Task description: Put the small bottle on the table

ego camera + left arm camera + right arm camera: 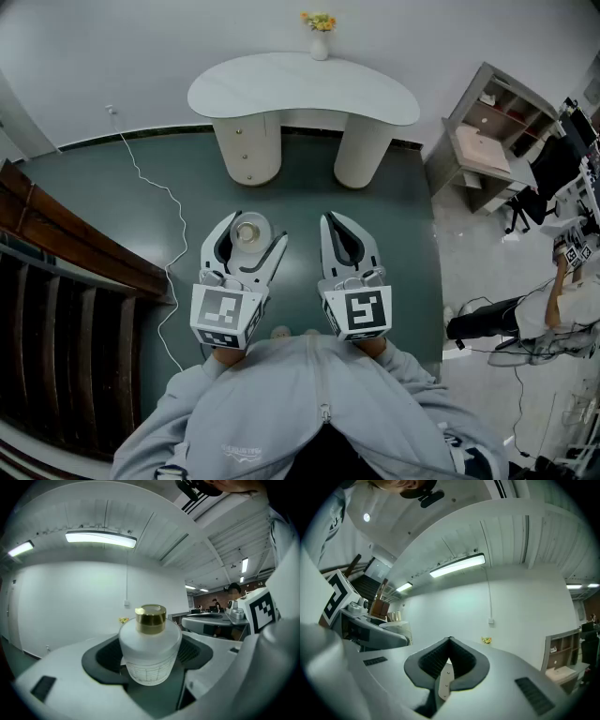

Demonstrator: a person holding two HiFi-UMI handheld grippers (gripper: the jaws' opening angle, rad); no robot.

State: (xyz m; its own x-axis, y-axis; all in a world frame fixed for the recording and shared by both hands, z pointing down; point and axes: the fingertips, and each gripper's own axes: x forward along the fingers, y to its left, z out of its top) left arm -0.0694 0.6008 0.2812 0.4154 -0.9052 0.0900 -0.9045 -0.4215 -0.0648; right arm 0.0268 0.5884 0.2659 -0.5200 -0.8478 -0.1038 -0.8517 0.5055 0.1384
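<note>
white kidney-shaped table (302,91) on dark green floor (309,206), ahead of both grippers; white vase of yellow flowers (320,37) at far edge. left gripper (255,230) clamped on small frosted white gold-capped bottle (150,651), upright, apart from table. right gripper (339,225) jaws together.

Your left gripper (253,230) holds the small bottle (249,232) between its jaws, out over the green floor (309,202). Your right gripper (339,225) is just beside it, jaws together with nothing in them. Ahead stands the white table (281,89), with a vase of flowers (321,39) at its far edge.
</note>
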